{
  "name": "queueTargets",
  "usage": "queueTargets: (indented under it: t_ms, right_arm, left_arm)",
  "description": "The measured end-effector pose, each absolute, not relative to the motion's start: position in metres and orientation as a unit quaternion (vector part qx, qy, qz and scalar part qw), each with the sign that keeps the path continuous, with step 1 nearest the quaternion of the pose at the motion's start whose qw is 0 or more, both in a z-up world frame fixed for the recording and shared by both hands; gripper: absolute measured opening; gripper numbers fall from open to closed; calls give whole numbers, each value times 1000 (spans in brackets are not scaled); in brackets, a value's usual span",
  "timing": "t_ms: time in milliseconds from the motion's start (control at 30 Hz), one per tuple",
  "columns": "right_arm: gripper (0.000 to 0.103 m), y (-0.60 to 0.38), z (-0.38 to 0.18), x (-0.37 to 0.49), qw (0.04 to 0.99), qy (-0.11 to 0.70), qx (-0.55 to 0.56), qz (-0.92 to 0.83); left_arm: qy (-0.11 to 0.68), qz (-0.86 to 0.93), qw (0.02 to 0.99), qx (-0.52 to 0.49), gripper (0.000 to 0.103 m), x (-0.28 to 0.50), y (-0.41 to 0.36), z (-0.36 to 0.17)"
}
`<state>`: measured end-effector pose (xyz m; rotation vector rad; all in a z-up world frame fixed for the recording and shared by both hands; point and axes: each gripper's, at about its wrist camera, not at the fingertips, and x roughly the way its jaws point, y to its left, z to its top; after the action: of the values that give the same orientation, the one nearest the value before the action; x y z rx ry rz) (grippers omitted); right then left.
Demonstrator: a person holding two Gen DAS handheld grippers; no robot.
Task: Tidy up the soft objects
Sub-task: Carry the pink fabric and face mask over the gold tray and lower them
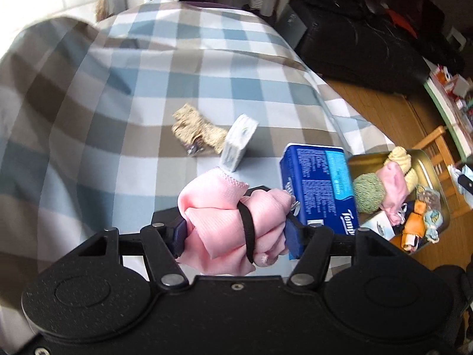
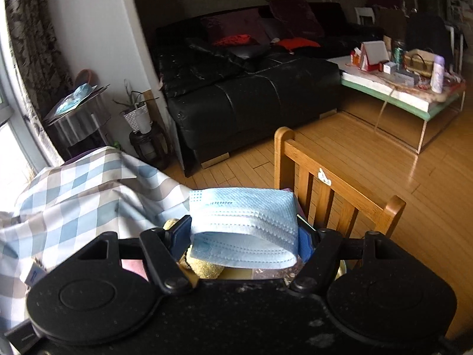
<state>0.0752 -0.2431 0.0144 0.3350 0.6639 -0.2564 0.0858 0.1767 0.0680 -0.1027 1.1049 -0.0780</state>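
My left gripper [image 1: 236,230] is shut on a pink cloth bundle [image 1: 224,222] bound by a black elastic band, held above the checked bed cover [image 1: 147,88]. A beige patterned fabric piece [image 1: 195,130] and a small white tissue pack [image 1: 239,142] lie on the cover ahead. A blue Tempo tissue pack [image 1: 319,189] stands at the right. Beside it a gold tin [image 1: 428,165] holds several soft items, among them a green knitted one [image 1: 369,192]. My right gripper [image 2: 245,236] is shut on a folded light blue face mask [image 2: 245,219], over soft items below.
A wooden chair [image 2: 334,183] stands just ahead of the right gripper on the wood floor. A black sofa [image 2: 251,82] is beyond, with a cluttered low table [image 2: 408,88] at the right. A plant stand [image 2: 142,124] is by the wall.
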Motion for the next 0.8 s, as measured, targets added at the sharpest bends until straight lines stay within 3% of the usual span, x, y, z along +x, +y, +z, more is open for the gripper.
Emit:
queueTargets:
  t_ms: [200,433,800]
  right_arm:
    - [69,-253,-5,88,906,347,195,-143]
    - [69,-252,-13,91,903,350,202,-145]
    - [69,-255,-15,90,902,350,201,-155]
  left_arm:
    - [537,-109,834,62,59,106,94,104]
    - [541,-191,814,96,59,115,2,91]
    - [542,-194,818,-18,59,126,-63,41]
